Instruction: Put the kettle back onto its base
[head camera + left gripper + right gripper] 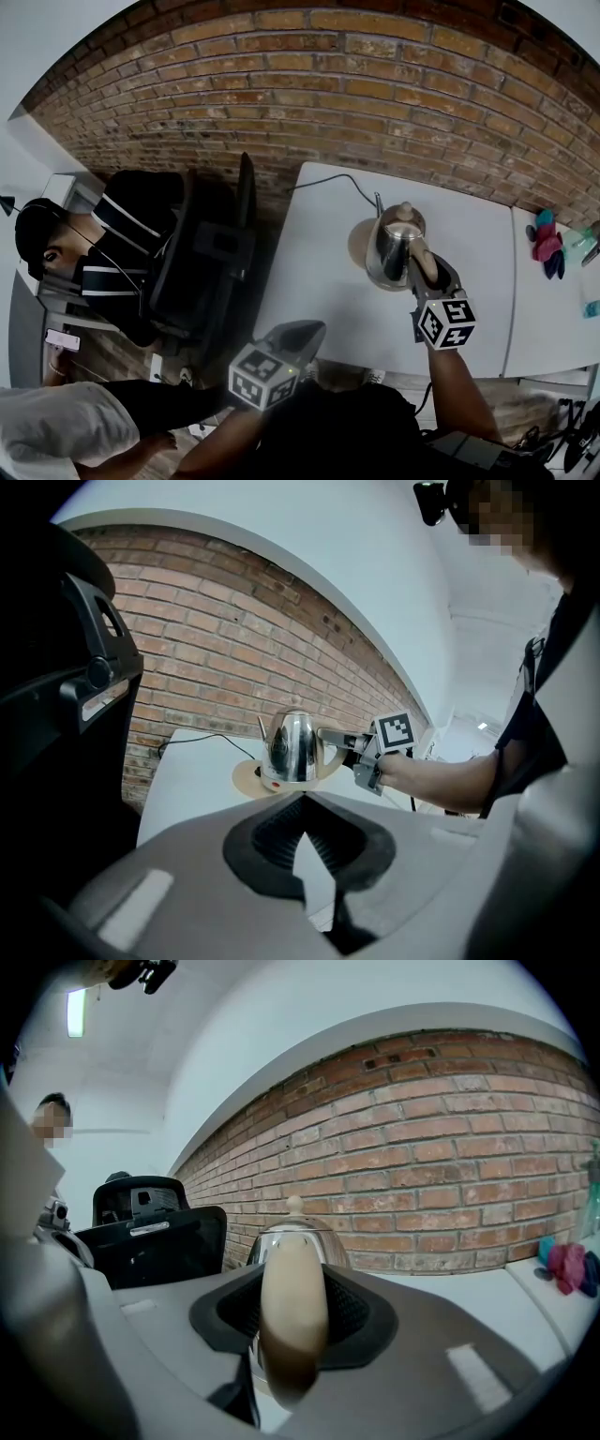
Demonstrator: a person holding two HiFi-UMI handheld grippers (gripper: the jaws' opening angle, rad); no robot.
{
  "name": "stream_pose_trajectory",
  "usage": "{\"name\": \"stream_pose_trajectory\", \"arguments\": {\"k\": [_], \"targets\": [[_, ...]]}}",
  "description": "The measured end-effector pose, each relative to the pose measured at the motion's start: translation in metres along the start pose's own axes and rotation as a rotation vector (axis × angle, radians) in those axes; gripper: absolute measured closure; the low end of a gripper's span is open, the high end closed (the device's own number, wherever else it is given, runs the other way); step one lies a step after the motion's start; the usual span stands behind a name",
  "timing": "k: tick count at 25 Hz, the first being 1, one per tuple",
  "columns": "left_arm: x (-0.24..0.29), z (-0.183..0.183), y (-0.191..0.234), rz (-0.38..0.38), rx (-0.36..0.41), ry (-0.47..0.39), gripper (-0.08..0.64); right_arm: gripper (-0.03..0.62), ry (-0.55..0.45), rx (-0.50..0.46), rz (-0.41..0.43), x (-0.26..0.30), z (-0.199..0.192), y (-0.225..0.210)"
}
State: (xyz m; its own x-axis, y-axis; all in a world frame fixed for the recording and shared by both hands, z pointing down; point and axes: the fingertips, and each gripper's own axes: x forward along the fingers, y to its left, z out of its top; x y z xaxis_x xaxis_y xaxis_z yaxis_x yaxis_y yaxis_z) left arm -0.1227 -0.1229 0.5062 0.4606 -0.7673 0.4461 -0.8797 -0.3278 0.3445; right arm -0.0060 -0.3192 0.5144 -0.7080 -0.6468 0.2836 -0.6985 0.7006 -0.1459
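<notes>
The white tabletop [314,281] is bare along its left and near edges. Its back edge runs near the brick wall [375,84], and its right edge meets a second tabletop [553,319] that holds pink and teal items [546,242]. A cord [342,178] comes in from the back edge.

The kettle [392,248] is a little back of the middle, over the right part of its round beige base [359,246]. I cannot tell whether it is seated. Its lid is on, so the inside is hidden.

The right gripper [429,277] reaches in from the near edge, its fingers [366,1312] clenched on the kettle's pale handle [293,1307]. The left gripper [305,333] hangs off the near left corner, fingers [328,841] closed together on nothing.

Only the head view shows the base to the left of the kettle, along with the office chair [202,258] and the seated person [103,262] beyond the left edge. Only the left gripper view gives the kettle's side, with a red dot low on its body. In the right gripper view the handle covers most of the kettle.
</notes>
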Motion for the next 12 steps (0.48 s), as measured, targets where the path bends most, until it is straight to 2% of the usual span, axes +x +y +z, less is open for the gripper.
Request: {"name": "stream_pose_trajectory", "arguments": {"k": [12], "targets": [[0.002,0.003,0.019,0.033,-0.025,0.007,0.56,0.43,-0.042,-0.01,0.025,0.058,0.026,0.0]]}}
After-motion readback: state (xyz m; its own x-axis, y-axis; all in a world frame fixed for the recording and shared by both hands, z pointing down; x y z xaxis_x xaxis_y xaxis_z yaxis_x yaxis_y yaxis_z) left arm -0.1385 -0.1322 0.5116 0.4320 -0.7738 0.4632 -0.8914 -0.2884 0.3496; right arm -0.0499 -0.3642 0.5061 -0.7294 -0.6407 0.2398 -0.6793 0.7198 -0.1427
